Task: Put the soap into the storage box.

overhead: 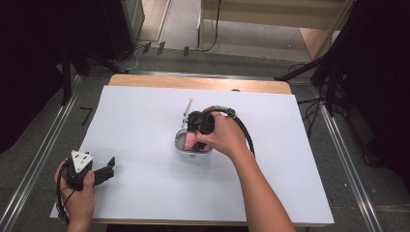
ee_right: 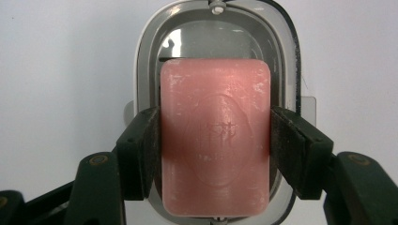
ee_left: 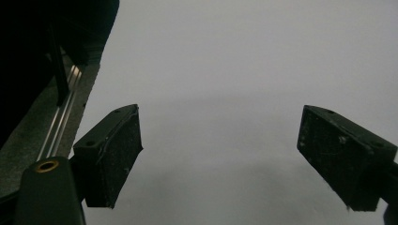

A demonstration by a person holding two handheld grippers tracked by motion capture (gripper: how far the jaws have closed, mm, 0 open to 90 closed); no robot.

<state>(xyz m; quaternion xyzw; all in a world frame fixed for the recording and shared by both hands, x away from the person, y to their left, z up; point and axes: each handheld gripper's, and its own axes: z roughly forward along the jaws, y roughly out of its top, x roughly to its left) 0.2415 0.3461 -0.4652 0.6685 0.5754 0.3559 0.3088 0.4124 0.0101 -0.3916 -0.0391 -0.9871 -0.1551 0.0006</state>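
Black jaws of the right gripper (ee_right: 216,154) clamp the pink soap bar (ee_right: 216,140) by its two long sides, the pads pressed flat against it – a firm hold across its width. It hangs directly over the grey oval soap dish (ee_right: 145,61), whose rim rings it on all sides; from the high view the dish (overhead: 180,147) sits near the middle of the white sheet (overhead: 145,121) with its hinged lid (overhead: 186,112) standing open behind. Whether the bar already rests on the dish floor I cannot tell. To do this step well, the bar should stay level and centred between the rims, so that no corner catches the edge, and the pads should let go only once it is seated – soap is slick and could skid if dropped askew. The left gripper (ee_left: 220,154) rests near the sheet's front left corner, jaws spread wide with nothing between them; it could steady the dish if that starts to slide
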